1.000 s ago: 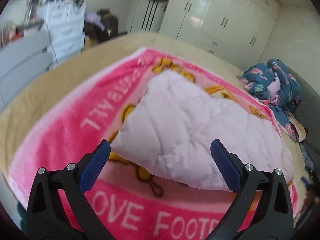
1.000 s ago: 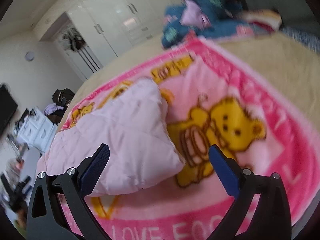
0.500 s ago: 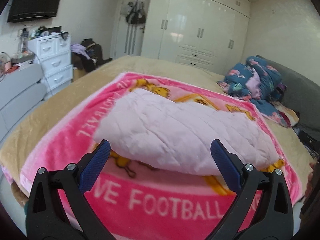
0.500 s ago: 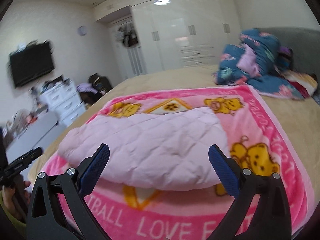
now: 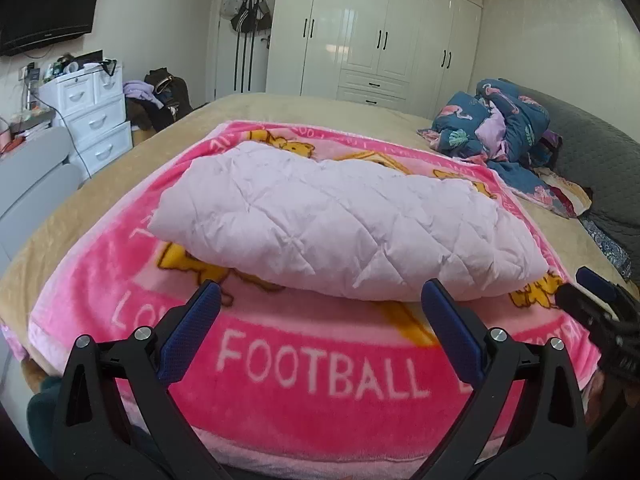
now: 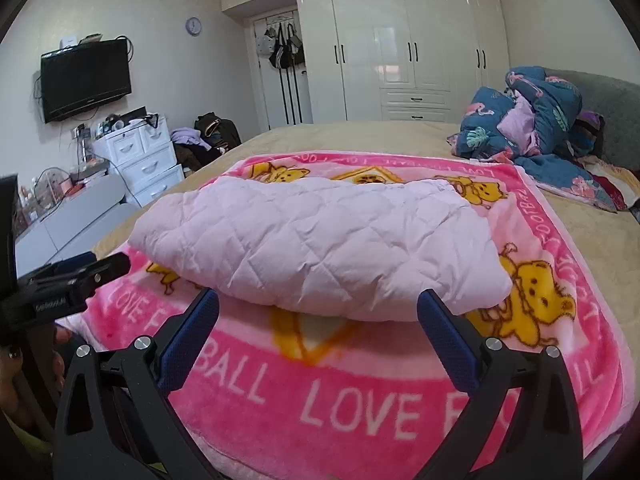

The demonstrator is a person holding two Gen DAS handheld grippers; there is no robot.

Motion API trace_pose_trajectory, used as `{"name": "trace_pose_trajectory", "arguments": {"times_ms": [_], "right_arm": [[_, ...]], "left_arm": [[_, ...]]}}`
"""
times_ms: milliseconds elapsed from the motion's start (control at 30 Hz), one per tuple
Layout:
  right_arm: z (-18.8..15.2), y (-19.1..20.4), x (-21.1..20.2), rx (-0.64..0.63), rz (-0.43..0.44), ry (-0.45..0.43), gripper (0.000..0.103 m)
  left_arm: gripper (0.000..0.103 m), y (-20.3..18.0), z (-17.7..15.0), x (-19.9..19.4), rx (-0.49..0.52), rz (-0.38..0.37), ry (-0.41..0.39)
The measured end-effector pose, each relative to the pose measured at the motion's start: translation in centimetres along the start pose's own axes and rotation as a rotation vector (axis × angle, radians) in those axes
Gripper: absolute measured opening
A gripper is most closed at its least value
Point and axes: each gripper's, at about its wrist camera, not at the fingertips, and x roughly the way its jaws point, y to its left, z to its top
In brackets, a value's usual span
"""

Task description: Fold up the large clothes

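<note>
Left wrist view: the folded pale-pink quilted garment (image 5: 340,224) lies centred on the pink bear blanket (image 5: 320,368), with bare blanket around every edge. The left gripper (image 5: 320,320) hovers before its near edge, jaws wide apart, empty.

Right wrist view: the right gripper (image 6: 318,322) is level before the garment's (image 6: 320,240) near fold, jaws spread, holding nothing.

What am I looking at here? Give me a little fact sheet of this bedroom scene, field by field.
Garment: pale pink quilted jacket, folded into a bundle
Lies on: bright pink teddy-bear fleece blanket printed LOVE FOOTBALL
Underneath: beige bedspread
Left gripper: open, holding nothing
Right gripper: open, holding nothing
Far corner: heap of dark blue flamingo-print bedding
</note>
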Motion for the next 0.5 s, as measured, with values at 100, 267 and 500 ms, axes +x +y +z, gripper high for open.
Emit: {"name": "trace_pose_trajectory", "arguments": {"times_ms": [100, 267, 500], "right_arm": [[-0.1, 0.2, 0.2, -0.009, 0.005, 0.003, 0.099], [0.1, 0.0, 1.0, 0.021, 0.033, 0.030, 0.099], [-0.2, 0.2, 1.3, 0.020, 0.041, 0.040, 0.099]], "left_arm": [[0.094, 0.1, -0.2, 0.0, -0.005, -0.007, 0.003], [0.094, 0.4, -0.2, 0.0, -0.011, -0.006, 0.003], [0.094, 0.4, -0.2, 0.1, -0.007, 0.015, 0.018]]}}
